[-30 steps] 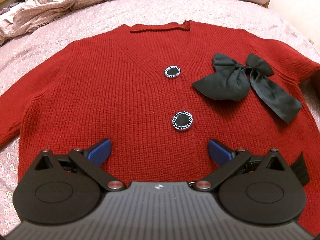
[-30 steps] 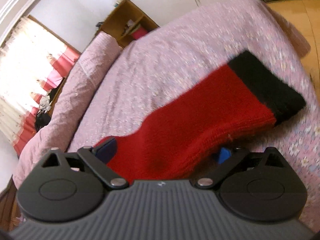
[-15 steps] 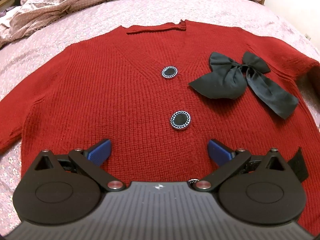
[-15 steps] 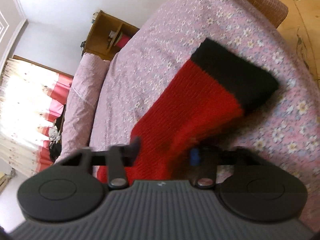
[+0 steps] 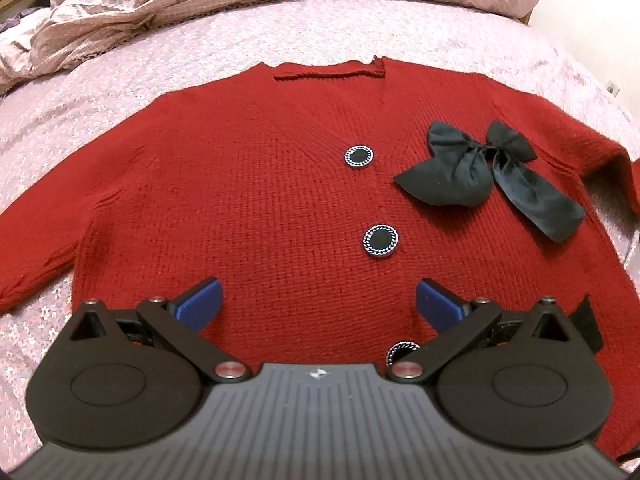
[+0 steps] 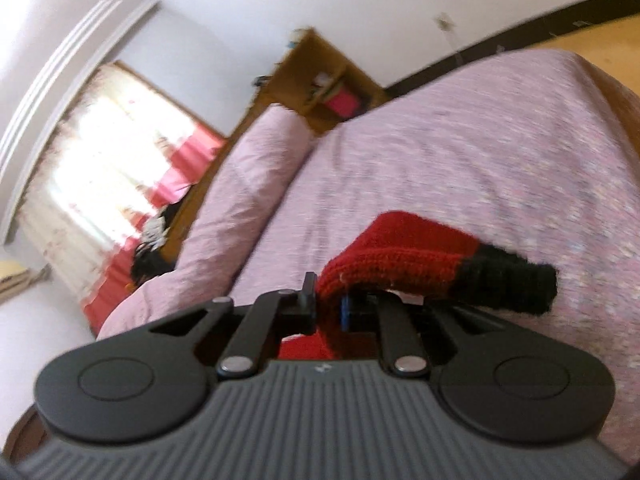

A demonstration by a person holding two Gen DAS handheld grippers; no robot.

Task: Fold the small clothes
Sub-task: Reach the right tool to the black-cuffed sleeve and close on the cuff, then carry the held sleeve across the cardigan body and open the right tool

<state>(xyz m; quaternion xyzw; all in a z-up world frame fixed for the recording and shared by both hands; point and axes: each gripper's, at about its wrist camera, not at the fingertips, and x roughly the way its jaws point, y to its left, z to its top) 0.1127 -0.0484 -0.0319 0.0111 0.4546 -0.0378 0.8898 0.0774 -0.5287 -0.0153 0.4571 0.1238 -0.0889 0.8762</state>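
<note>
The soft, limp red knitted cardigan (image 5: 248, 184) lay flat on the pink bed (image 5: 64, 128), its black-cuffed sleeve (image 6: 420, 256) pinched near the cuff by the right hand-held gripper (image 6: 328, 312), drooping either side, while the left hand-held gripper (image 5: 318, 304) hovered open.

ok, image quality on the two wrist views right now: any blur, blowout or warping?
Left wrist: sharp, evenly lit, red cardigan and black bow crisp; fisheye bends the bed outward. Right wrist: motion-blurred throughout, the window blown out white, horizon tilted; the right gripper, shut on the sleeve, stays fairly readable.
</note>
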